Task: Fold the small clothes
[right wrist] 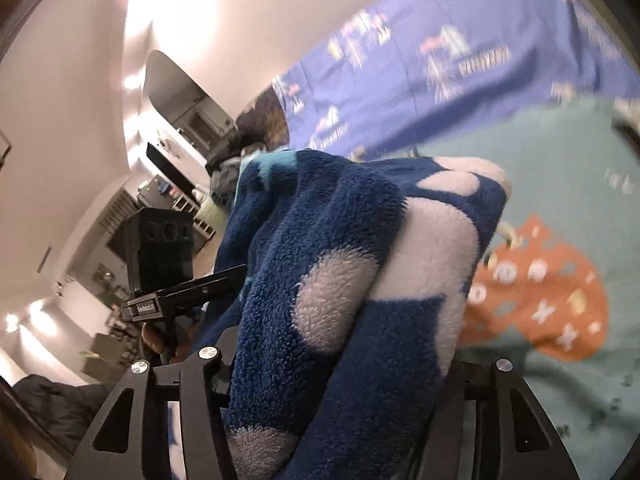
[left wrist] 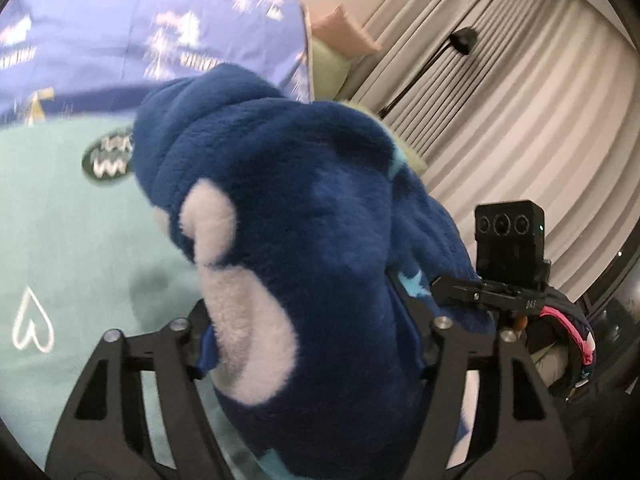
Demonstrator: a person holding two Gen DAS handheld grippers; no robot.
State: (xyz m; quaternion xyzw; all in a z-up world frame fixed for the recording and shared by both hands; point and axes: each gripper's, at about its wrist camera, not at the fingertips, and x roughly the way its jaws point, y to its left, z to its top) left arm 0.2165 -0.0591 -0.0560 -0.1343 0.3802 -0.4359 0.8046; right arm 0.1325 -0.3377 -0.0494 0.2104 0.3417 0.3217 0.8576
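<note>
my left gripper (left wrist: 316,344) and right gripper (right wrist: 340,376) each clench the blue fleece garment (left wrist: 304,208), lifted mid-frame above the teal bedsheet (left wrist: 60,248); i should keep both edges level while lowering.

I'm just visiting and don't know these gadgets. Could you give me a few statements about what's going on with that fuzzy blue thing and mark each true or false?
1. The blue fleece garment has pale patches on it. True.
2. Both the left gripper and the right gripper have the fleece between their fingers. True.
3. The fleece lies flat and neatly folded on the bed. False: it is bunched and lifted above the teal sheet.
4. An orange patterned garment lies on the teal sheet. True.
5. The curtains are bright red. False: they are pale beige.
</note>
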